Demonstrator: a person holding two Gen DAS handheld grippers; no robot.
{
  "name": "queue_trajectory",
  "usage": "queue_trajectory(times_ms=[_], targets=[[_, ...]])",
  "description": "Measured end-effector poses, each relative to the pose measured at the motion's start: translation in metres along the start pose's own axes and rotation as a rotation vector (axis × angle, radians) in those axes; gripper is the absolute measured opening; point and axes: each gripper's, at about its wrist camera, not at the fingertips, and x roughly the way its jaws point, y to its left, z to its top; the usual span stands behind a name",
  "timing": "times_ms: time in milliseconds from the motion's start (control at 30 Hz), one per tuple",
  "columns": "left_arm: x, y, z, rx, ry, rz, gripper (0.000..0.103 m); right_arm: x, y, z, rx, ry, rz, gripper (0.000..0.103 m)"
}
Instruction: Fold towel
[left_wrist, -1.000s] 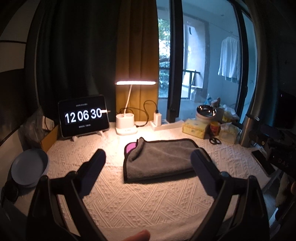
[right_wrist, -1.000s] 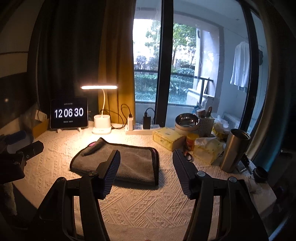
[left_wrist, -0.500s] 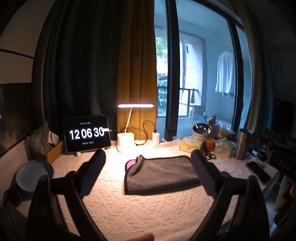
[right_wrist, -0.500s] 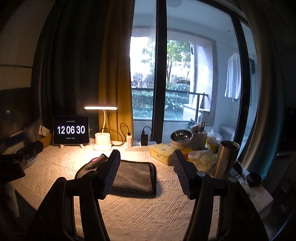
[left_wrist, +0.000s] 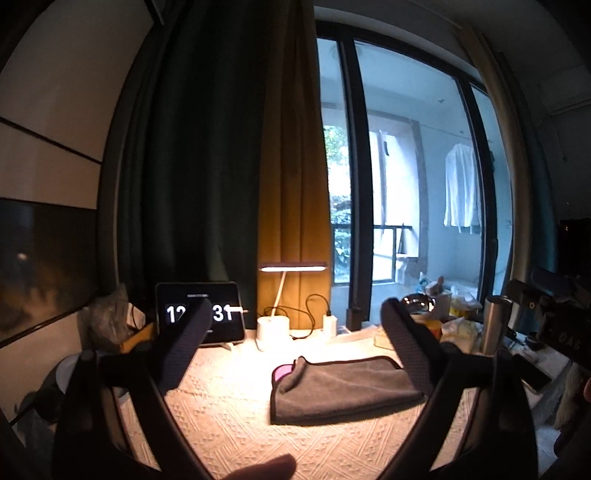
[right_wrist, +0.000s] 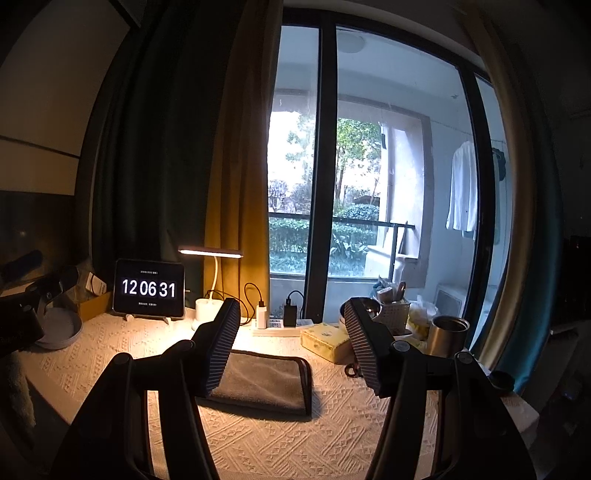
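Observation:
A grey towel (left_wrist: 343, 387) lies folded on the white patterned tablecloth (left_wrist: 229, 417), with a pink corner showing at its far left end. It also shows in the right wrist view (right_wrist: 266, 380), partly hidden by a finger. My left gripper (left_wrist: 295, 339) is open and empty, held above and in front of the towel. My right gripper (right_wrist: 291, 343) is open and empty, also raised above the towel and apart from it.
A tablet clock (right_wrist: 149, 289), a lit desk lamp (right_wrist: 211, 254) and a power strip (right_wrist: 277, 326) stand at the back. A yellow box (right_wrist: 325, 339), a basket (right_wrist: 393, 314) and a steel cup (right_wrist: 445, 334) stand at the right. A grey plate (right_wrist: 59, 328) sits at the left.
Both grippers have lifted and tilted upward, away from the towel, so the table sits lower in both views. The towel has not moved. The clock changed from 12:06:30 to 12:06:31.

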Motion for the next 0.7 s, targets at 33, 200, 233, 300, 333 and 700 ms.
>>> queue_trajectory(times_ms=[33, 200, 233, 300, 333, 700], targets=[[-0.0013, 0.0011, -0.0001, -0.002, -0.004, 0.003, 0.094, 0.0005, 0.0005, 0.0000, 0.000, -0.001, 0.001, 0.062], [-0.0023, 0.0035, -0.0007, 0.001, -0.012, 0.015, 0.094, 0.0011, 0.0008, -0.0012, 0.002, 0.002, 0.001, 0.062], [-0.0017, 0.0038, -0.0010, 0.000, -0.011, 0.015, 0.094, 0.0015, 0.0004, -0.0016, 0.004, 0.004, 0.000, 0.062], [-0.0017, 0.0036, -0.0013, -0.001, -0.008, 0.015, 0.094, 0.0025, 0.0001, -0.0020, 0.005, 0.007, -0.003, 0.062], [-0.0011, 0.0040, -0.0016, -0.003, -0.007, 0.015, 0.094, 0.0027, -0.0001, -0.0022, 0.006, 0.008, -0.003, 0.062], [0.0014, 0.0023, -0.0043, -0.007, 0.011, 0.015, 0.094, 0.0086, -0.0012, -0.0048, 0.003, 0.033, -0.002, 0.062]])
